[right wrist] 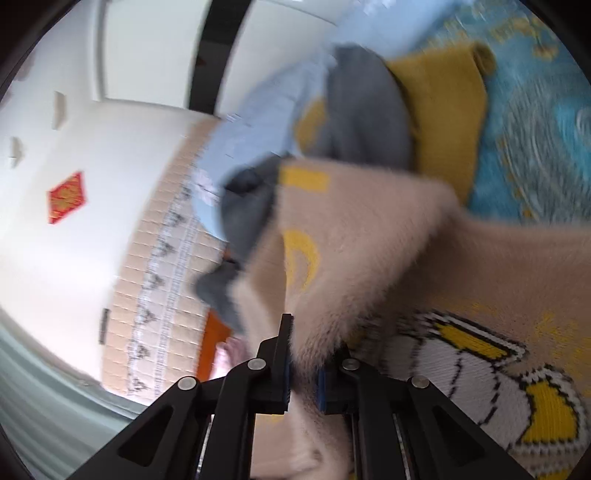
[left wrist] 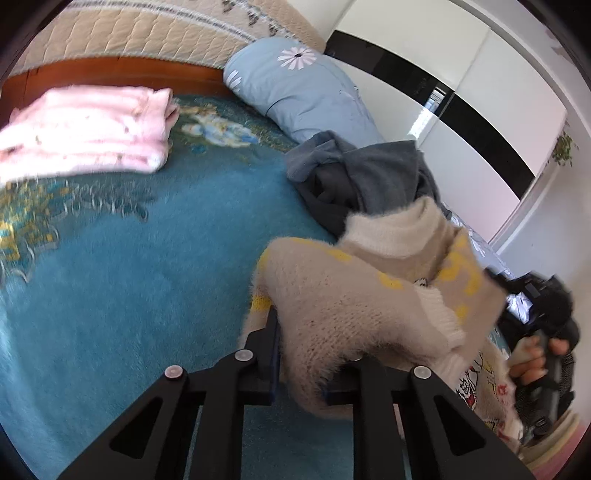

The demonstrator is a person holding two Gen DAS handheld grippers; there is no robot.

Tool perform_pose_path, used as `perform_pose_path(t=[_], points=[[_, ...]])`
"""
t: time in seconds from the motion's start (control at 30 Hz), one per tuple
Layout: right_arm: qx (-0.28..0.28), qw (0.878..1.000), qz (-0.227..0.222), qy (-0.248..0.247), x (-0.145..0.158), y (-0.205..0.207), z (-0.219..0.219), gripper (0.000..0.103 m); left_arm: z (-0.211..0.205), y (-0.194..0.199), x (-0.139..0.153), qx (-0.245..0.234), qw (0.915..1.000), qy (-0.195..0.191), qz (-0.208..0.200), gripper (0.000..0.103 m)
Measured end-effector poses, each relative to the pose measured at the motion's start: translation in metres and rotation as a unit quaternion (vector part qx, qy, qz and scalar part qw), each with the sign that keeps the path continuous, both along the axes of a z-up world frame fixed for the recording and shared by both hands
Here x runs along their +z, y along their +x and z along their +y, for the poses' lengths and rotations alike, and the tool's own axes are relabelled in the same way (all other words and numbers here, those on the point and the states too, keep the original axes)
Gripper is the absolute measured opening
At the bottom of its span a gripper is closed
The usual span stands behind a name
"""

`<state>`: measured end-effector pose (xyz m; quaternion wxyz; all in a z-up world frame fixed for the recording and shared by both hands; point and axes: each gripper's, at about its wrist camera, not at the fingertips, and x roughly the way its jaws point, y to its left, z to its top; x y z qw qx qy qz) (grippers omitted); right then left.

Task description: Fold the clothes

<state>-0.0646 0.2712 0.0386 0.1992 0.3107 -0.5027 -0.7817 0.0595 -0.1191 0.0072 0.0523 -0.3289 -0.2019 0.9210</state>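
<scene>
A fuzzy beige sweater with yellow and white cartoon patterns is held up above the blue blanket. My left gripper is shut on one part of it. My right gripper is shut on another part of the same sweater, and it shows at the right edge of the left wrist view, held by a hand. A folded pink garment lies at the back left. A crumpled grey garment lies behind the sweater. A mustard yellow garment lies beside the grey one.
A light blue pillow with a daisy print lies by the quilted headboard. A white wardrobe with a black stripe stands to the right. The right wrist view is motion-blurred and shows a white wall with a red diamond decoration.
</scene>
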Motion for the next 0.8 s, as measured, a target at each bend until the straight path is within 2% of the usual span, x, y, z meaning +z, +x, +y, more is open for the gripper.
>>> perform_pose_path(t=[0.17, 0.27, 0.33, 0.47, 0.57, 0.8], points=[[-0.022, 0.996, 0.084, 0.004, 0.076, 0.028, 0.027, 0.01, -0.001, 0.008, 0.037, -0.006, 0.9989, -0.021, 0.042, 0.013], [-0.033, 0.993, 0.114, 0.019, 0.117, 0.049, 0.04, 0.01, -0.005, 0.008, 0.064, -0.002, 0.9978, -0.025, 0.061, 0.012], [-0.035, 0.99, 0.132, 0.029, 0.144, 0.054, 0.041, 0.01, -0.01, 0.012, 0.091, 0.004, 0.9955, -0.035, 0.088, 0.011], [-0.037, 0.983, 0.174, 0.043, 0.188, 0.095, 0.05, 0.01, -0.026, 0.024, 0.146, 0.016, 0.988, -0.051, 0.145, 0.011], [-0.041, 0.976, 0.21, 0.043, 0.226, 0.131, 0.054, 0.01, -0.041, 0.044, 0.188, 0.027, 0.9789, -0.061, 0.193, 0.011], [-0.04, 0.959, 0.274, 0.067, 0.289, 0.217, 0.051, 0.01, -0.064, 0.09, 0.254, 0.021, 0.9614, -0.081, 0.262, 0.011]])
